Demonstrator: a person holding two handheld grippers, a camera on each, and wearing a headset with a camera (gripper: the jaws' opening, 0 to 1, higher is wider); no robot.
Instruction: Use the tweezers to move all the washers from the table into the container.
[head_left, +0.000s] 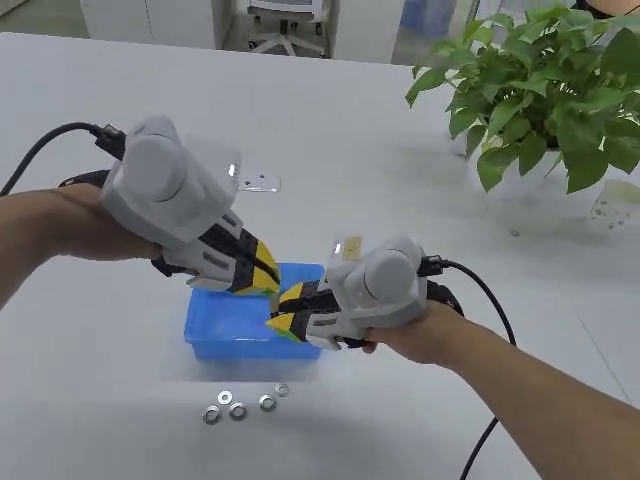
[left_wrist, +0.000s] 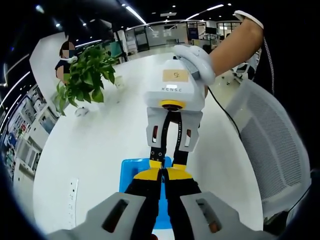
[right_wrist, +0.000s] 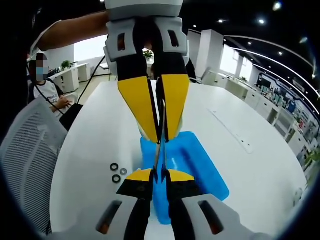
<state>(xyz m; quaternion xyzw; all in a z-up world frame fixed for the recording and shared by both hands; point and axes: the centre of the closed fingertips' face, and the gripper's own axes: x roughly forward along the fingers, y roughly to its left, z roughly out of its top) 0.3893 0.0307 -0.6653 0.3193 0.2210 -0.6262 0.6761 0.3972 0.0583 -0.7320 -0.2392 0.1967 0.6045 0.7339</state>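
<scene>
A shallow blue container (head_left: 212, 332) (left_wrist: 128, 176) (right_wrist: 201, 165) sits on the white table. Several metal washers (head_left: 238, 406) (right_wrist: 118, 172) lie on the table just in front of it. My left gripper (head_left: 262, 280) (left_wrist: 163, 176) and right gripper (head_left: 284, 316) (right_wrist: 159, 176) meet tip to tip above the container. Thin steel tweezers (right_wrist: 160, 146) run between them. The left gripper (right_wrist: 159, 134) has its yellow jaws closed on the upper part, and the right gripper (left_wrist: 163, 164) is shut on the lower end.
A potted plant (head_left: 540, 90) (left_wrist: 82, 75) stands at the back right of the table. A small flat plate (head_left: 258, 183) lies behind the grippers. Black cables (head_left: 45, 150) trail from both grippers. A mesh chair (left_wrist: 270, 140) and a seated person (right_wrist: 47, 92) are beside the table.
</scene>
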